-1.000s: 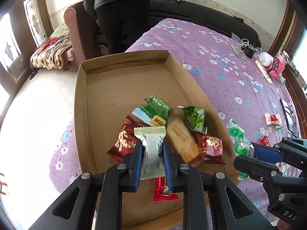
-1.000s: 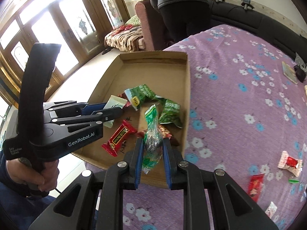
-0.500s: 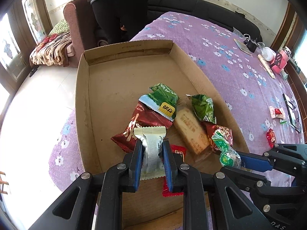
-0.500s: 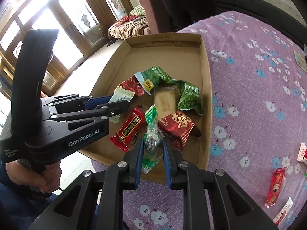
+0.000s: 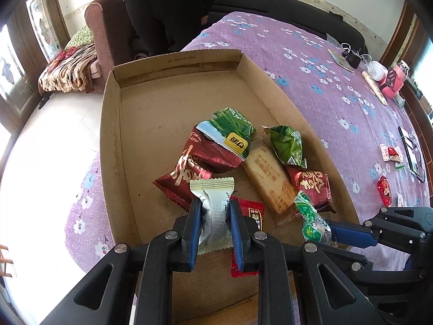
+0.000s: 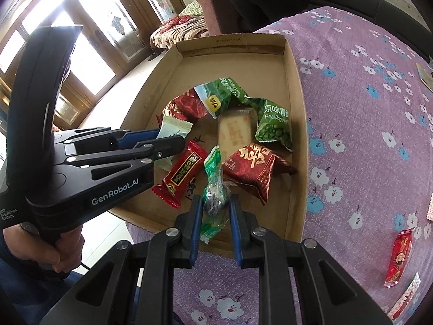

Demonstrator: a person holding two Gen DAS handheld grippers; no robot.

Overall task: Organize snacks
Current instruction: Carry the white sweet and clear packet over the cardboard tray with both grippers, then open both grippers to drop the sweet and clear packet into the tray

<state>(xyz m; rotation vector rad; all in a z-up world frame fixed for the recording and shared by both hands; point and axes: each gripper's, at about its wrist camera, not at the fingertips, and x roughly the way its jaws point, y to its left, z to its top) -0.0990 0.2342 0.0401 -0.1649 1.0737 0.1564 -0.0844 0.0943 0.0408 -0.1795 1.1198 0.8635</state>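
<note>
Snacks are the matter here, and 2 of them are already in hand. The left hand-held gripper is clamped across the middle of a white-and-silver sachet, held above the near end of the cardboard tray at about 6 o'clock. The right hand-held gripper is clamped on a green twist-wrapped candy, over the tray's near edge, at 5 o'clock in the left wrist view.

Both pieces look light and crinkly. The sachet's foil seems soft and slick, so a pinch across its filled middle should hold better than one on the flat crimped ends. The candy has a hard lump inside loose film; gripping the lump, as now, is probably safest, since the twisted tails would likely slip.

In the tray lie green pea packets, dark red packets, a pale biscuit bar and a small red bar. More red sweets lie on the purple floral surface, at 4 o'clock from the tray.
</note>
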